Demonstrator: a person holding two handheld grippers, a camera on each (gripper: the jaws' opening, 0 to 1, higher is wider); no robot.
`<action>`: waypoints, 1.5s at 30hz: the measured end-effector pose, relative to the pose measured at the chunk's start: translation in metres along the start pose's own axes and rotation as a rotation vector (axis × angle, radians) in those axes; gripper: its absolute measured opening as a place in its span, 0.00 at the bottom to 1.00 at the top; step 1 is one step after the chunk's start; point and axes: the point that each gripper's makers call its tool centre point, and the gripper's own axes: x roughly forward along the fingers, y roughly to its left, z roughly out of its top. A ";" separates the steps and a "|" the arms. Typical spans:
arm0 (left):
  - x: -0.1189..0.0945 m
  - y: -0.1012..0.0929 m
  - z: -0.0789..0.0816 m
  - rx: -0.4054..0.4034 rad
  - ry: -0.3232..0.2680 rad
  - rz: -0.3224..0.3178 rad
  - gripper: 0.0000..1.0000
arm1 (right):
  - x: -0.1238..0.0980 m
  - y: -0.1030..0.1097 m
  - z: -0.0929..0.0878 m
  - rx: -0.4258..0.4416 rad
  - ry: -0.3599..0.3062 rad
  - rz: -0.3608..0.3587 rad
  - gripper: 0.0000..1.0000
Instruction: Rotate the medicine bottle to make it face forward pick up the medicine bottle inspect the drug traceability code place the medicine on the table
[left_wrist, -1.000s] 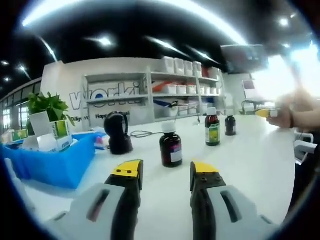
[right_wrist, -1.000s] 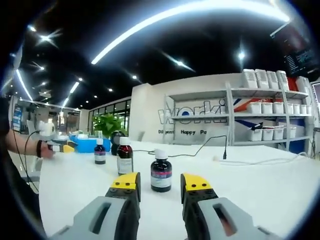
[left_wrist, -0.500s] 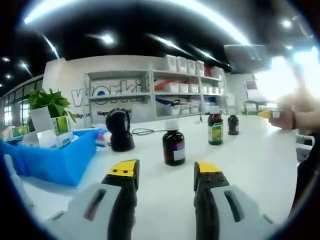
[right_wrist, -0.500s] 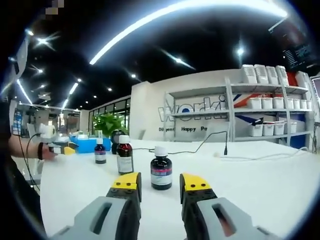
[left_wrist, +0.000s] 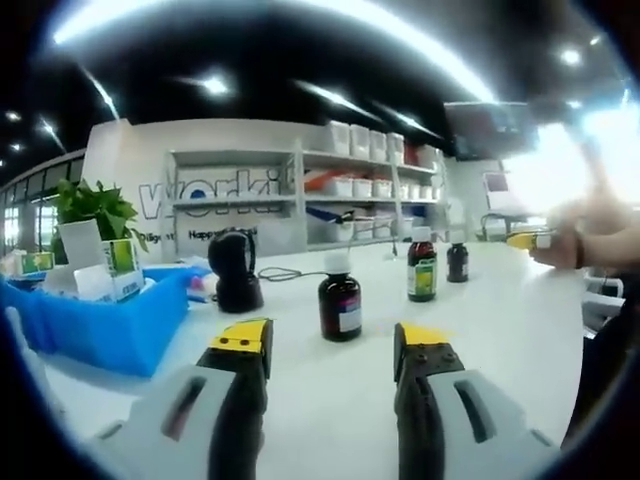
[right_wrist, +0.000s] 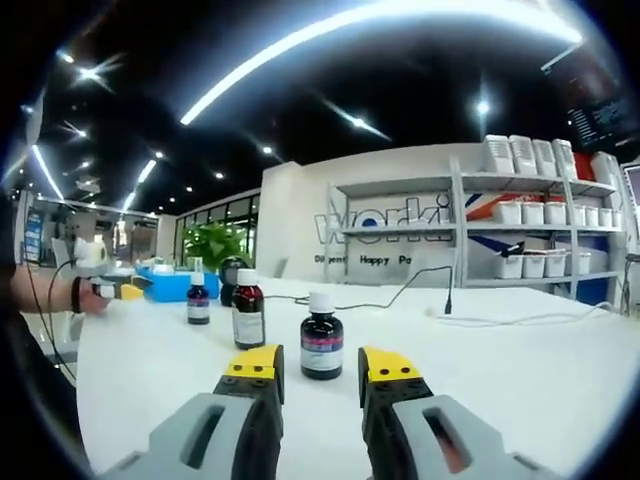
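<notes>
My left gripper (left_wrist: 330, 345) has its jaws spread, holding nothing; the medicine bottle (left_wrist: 340, 297) stands on the white worktop (left_wrist: 500, 330) just ahead; my right gripper (right_wrist: 318, 362) is likewise spread and empty, near the same bottle (right_wrist: 321, 335); since a second ago the left jaws have widened slightly.

back wall (right_wrist: 300, 215) sign, perhaps "Worki", "Happy"

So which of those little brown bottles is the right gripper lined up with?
Start at the white table and its row of three dark bottles. It is the short bottle standing just beyond the right gripper, nearest its jaws. Its pink-banded label sets it apart; the tall bottle has a plainer one.
</notes>
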 end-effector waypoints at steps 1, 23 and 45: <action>0.001 -0.004 -0.001 0.007 0.007 -0.012 0.47 | 0.000 0.000 -0.001 -0.001 0.004 0.001 0.26; -0.001 -0.011 -0.001 0.024 0.020 0.022 0.43 | -0.001 0.007 0.002 0.011 -0.014 0.049 0.32; -0.001 -0.011 0.008 -0.015 0.002 0.057 0.33 | 0.000 0.005 -0.003 -0.005 0.009 0.034 0.31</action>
